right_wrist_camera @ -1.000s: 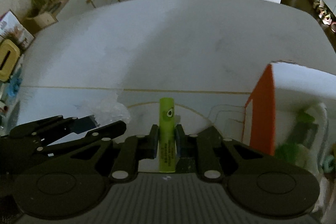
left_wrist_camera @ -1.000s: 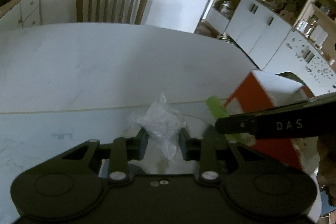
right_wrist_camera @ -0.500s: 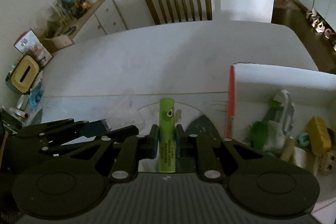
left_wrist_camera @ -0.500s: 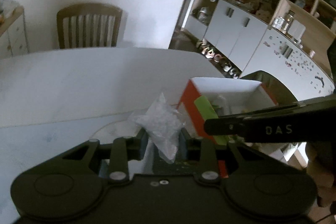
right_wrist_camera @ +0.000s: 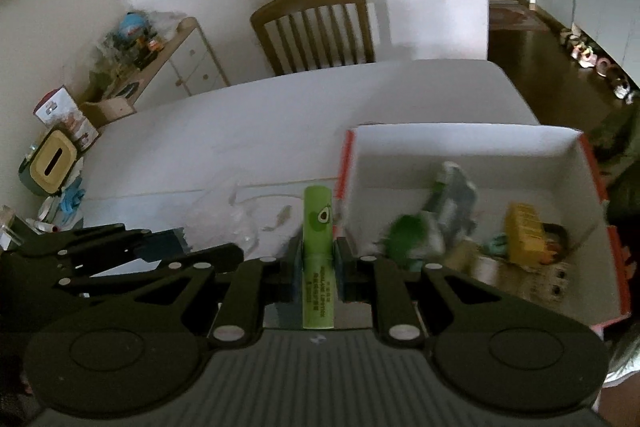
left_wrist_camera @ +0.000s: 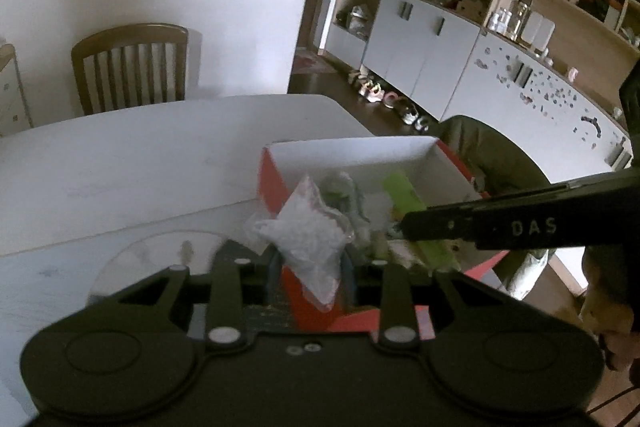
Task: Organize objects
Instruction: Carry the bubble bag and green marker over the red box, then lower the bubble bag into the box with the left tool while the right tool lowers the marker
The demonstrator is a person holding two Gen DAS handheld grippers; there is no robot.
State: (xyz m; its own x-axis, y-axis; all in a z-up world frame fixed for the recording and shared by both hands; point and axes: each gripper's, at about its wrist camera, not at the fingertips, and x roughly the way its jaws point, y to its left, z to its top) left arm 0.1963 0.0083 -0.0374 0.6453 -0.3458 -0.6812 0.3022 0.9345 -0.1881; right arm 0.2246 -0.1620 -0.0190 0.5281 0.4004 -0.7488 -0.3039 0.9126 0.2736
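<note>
Several small items are already stowed in the orange-sided box (right_wrist_camera: pixel 472 147) on the desk (right_wrist_camera: pixel 280 131); two are carried above it, unreleased: a clear bag of white granules (left_wrist_camera: pixel 308 243) is clamped by the left hand-held gripper (left_wrist_camera: pixel 310 267), a green lip-balm tube (right_wrist_camera: pixel 317 251) by the right hand-held gripper (right_wrist_camera: pixel 317 263).

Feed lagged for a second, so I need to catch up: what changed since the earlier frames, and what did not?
Both grippers swung toward the open red box, whose inside now shows. The left gripper stays shut on the plastic bag, the right gripper on the green tube. Nothing was let go.
</note>
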